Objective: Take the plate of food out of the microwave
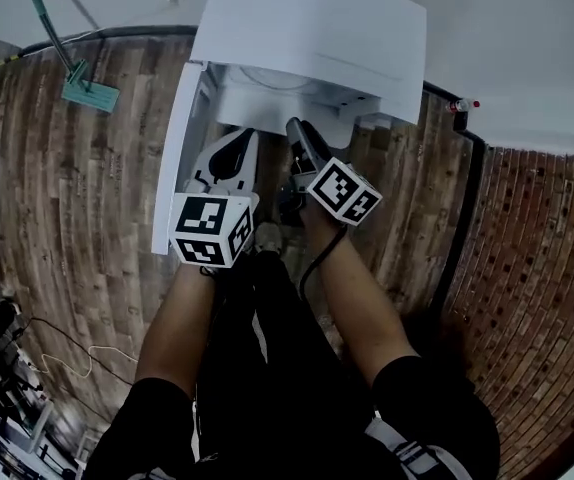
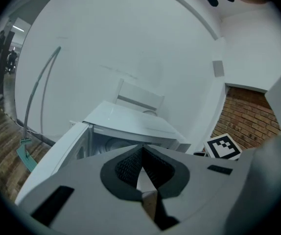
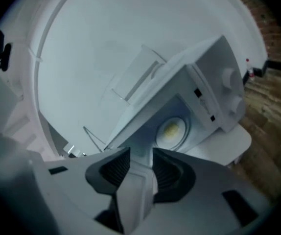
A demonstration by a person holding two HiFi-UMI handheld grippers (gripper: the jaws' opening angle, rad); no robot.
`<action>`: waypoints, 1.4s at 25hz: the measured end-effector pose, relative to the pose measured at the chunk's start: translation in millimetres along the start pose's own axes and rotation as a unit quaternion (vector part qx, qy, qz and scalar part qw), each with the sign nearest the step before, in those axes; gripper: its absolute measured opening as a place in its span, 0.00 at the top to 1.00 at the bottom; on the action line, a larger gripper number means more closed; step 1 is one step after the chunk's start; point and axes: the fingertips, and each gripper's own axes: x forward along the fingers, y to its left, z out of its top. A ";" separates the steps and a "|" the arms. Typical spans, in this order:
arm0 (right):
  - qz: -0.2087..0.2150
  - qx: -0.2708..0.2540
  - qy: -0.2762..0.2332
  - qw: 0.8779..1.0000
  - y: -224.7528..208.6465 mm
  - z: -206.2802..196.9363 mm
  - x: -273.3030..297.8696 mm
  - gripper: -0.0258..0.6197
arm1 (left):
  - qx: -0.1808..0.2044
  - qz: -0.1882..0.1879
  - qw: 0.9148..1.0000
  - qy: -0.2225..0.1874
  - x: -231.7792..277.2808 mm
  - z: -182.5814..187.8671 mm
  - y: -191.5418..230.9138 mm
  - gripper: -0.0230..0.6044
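Observation:
The white microwave stands in front of me with its door swung open to the left. In the right gripper view a pale plate with yellowish food sits inside the lit cavity. My right gripper points at the opening, its jaws apart with nothing between them, and is short of the plate. My left gripper has its jaws closed tip to tip on nothing and hangs just outside the cavity next to the door. From above, the left gripper and the right gripper are side by side at the opening.
Two knobs sit on the microwave's control panel. A green-headed tool leans against the white wall at the left. Loose cables lie on the wood-look floor at the lower left. A black strip runs down the floor on the right.

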 end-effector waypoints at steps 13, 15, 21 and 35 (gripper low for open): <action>-0.079 0.306 -0.054 0.947 -133.5 -19.4 97.1 0.49 | -0.010 0.006 0.999 0.043 15.1 -84.9 31.6 0.97; -0.096 0.314 -0.059 0.943 -142.6 -20.2 105.9 0.48 | -0.009 0.005 0.999 0.050 13.7 -92.3 32.4 0.97; -0.138 0.323 -0.076 0.933 -151.9 -22.5 129.3 0.46 | -0.003 0.005 0.998 0.060 4.7 -98.0 37.2 0.97; -0.175 0.353 -0.073 0.916 -168.9 -27.9 156.4 0.46 | -0.016 0.009 0.998 0.065 -7.5 -104.8 49.7 0.97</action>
